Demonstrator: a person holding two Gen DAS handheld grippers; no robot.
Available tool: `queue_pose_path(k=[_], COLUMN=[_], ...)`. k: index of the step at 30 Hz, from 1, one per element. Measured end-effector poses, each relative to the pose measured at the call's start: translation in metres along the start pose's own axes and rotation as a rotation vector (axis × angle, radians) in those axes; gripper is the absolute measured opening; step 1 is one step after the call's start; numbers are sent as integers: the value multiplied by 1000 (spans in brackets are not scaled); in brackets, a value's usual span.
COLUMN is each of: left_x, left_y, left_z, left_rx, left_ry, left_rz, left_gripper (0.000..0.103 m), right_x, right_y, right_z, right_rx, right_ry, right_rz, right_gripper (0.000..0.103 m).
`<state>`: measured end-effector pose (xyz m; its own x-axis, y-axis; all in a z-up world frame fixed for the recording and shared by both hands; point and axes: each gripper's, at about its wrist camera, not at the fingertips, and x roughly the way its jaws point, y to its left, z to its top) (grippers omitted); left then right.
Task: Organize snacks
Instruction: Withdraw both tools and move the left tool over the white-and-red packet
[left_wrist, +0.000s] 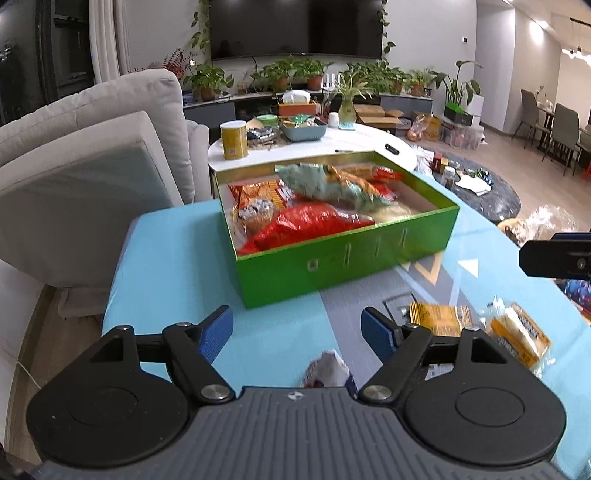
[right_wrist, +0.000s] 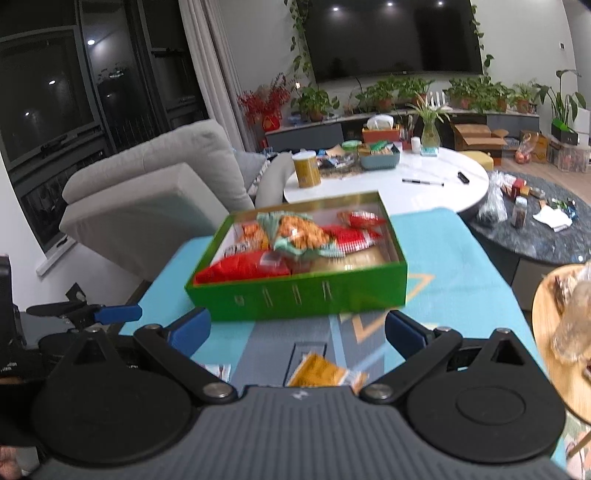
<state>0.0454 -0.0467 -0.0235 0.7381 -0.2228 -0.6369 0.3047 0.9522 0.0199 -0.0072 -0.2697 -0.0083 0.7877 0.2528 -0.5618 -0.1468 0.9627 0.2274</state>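
Note:
A green box (left_wrist: 332, 264) sits on the blue table mat (left_wrist: 177, 266), filled with snack bags: a red bag (left_wrist: 306, 225), a pale green bag (left_wrist: 328, 184) and orange packets. The box also shows in the right wrist view (right_wrist: 295, 299). My left gripper (left_wrist: 297, 330) is open and empty, short of the box. A white-and-blue packet (left_wrist: 327, 371) lies just under it. Yellow snack packets (left_wrist: 439, 319) (left_wrist: 521, 334) lie on the mat to its right. My right gripper (right_wrist: 295, 332) is open and empty, above a yellow packet (right_wrist: 323, 373).
A grey sofa (left_wrist: 92, 155) stands left of the table. Behind the box is a white round table (right_wrist: 406, 184) with a yellow can (left_wrist: 233, 139), a grey basket and a pen. A dark round table (right_wrist: 535, 229) and a wooden plate (right_wrist: 554, 332) are to the right.

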Motion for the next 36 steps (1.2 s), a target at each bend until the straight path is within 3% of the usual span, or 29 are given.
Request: queue_pose_path(k=[14, 36], left_x=[8, 50], left_y=[-9, -19], left_z=[-20, -28], left_rx=[19, 57], left_ry=[76, 158], left_rz=[22, 32], left_gripper=[76, 75], right_x=[1, 18], right_y=[-11, -28], right_z=[-27, -35], right_rx=[36, 85], right_ry=[56, 96], right_rz=[-32, -26], right_gripper=[86, 86])
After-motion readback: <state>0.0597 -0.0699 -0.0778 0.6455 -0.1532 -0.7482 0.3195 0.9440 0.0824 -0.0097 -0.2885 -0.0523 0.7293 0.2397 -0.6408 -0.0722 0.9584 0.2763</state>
